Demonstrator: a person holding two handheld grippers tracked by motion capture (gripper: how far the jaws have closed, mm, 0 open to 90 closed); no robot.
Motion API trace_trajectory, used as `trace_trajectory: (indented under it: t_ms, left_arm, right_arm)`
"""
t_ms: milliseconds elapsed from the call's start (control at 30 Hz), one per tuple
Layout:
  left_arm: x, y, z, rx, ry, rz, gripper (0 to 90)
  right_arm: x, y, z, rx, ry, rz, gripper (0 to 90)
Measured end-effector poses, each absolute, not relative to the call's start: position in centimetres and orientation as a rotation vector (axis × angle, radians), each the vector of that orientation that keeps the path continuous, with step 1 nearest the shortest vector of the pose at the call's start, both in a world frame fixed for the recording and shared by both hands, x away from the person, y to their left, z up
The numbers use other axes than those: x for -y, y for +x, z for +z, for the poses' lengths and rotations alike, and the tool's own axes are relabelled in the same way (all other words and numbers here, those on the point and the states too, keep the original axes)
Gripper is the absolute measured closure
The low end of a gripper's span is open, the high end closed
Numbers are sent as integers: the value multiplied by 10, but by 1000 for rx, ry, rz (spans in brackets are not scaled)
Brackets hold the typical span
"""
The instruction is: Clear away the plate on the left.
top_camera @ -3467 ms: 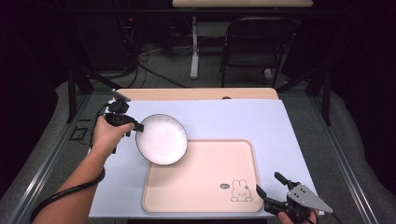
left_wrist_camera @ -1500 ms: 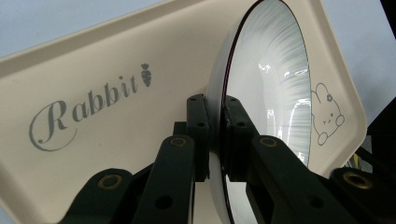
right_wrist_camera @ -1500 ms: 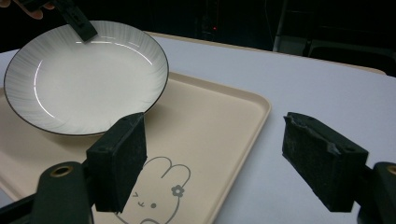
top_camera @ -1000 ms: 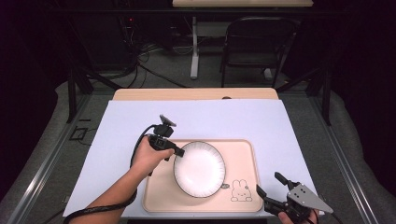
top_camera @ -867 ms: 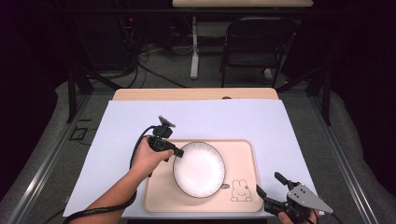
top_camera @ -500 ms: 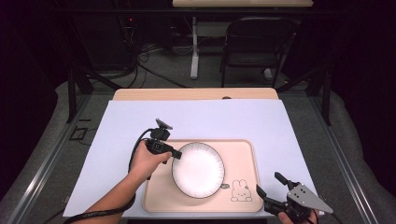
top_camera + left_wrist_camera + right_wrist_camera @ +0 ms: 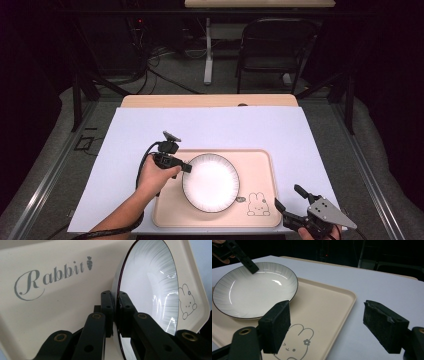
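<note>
A white plate point(image 7: 211, 182) with a dark rim and fine ribbed lines lies in the beige tray point(image 7: 260, 165), left of the tray's middle. My left gripper point(image 7: 186, 167) is shut on the plate's left rim. In the left gripper view the pads point(image 7: 108, 303) clamp the rim of the plate point(image 7: 150, 290) from both sides, over the tray point(image 7: 62, 297). My right gripper point(image 7: 289, 197) stands open at the table's front right corner, apart from the tray. In the right gripper view its jaws point(image 7: 327, 322) are wide apart with nothing between them; beyond them lie the plate point(image 7: 257, 292) and tray point(image 7: 329, 307).
The tray bears a rabbit drawing point(image 7: 257, 205) at its front right and the word "Rabbit" point(image 7: 50, 277). A white sheet point(image 7: 210, 127) covers the table. Behind the table stand a black chair point(image 7: 272, 45) and a desk leg point(image 7: 207, 50), with cables on the floor.
Since the earliest frame my left gripper carried the plate from the table's left side rightward onto the tray. Over the last second it shifted only slightly. The right gripper has kept still.
</note>
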State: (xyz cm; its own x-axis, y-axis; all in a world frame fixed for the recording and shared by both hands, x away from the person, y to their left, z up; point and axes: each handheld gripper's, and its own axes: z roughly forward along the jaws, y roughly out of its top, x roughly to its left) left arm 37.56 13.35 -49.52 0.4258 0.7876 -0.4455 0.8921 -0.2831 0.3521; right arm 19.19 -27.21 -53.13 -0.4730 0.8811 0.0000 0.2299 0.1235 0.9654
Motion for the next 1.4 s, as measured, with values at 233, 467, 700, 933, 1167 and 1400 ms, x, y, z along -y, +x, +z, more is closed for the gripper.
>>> trace_trajectory:
  t_ms: [233,467,700,933,1167,1400]
  left_arm:
    - [-138,374,-501,-1437,2117,-255,853]
    - [-141,374,-507,-1450,2088,-269,852]
    - [-143,375,-512,-1456,2094,-273,844]
    - [-143,374,-521,-1475,2108,-255,830]
    - [-144,373,-525,-1487,2116,-247,820]
    - [-143,372,-528,-1475,2141,-227,808]
  right_arm:
    - [271,192,-531,-1802,1074,1376,214]
    - [271,192,-531,-1803,1071,1377,214]
    - [271,193,-531,-1804,1073,1376,214]
    - [271,193,-531,-1805,1073,1376,214]
    - [271,193,-531,-1805,1072,1377,214]
    - [271,193,-531,-1804,1073,1378,214]
